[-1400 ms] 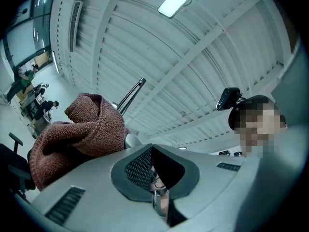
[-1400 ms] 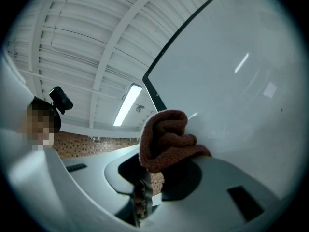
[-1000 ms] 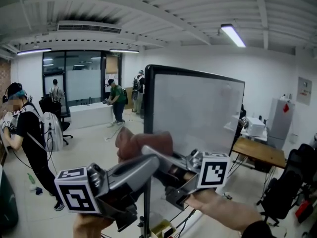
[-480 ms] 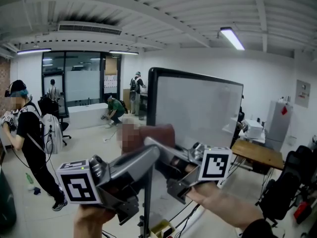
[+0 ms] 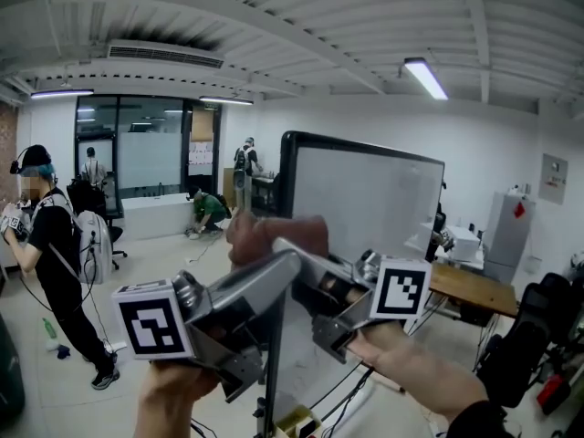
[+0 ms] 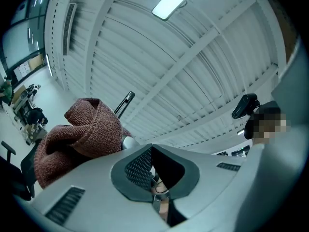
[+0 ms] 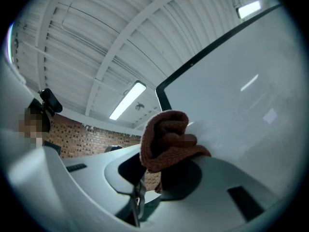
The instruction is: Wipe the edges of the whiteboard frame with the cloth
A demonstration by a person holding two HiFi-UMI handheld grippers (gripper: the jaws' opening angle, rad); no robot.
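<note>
Two fingers of the right gripper (image 5: 292, 249) pinch the brown cloth (image 5: 265, 231) just beside the whiteboard frame (image 5: 286, 181), whose left edge runs vertically above it. Fingers of the left gripper (image 5: 290, 265) are closed together, empty, alongside the cloth.

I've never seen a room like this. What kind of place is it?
Probably an office or lab workspace: there is a big whiteboard, a wooden desk, and a glass-walled room at the back.
</note>
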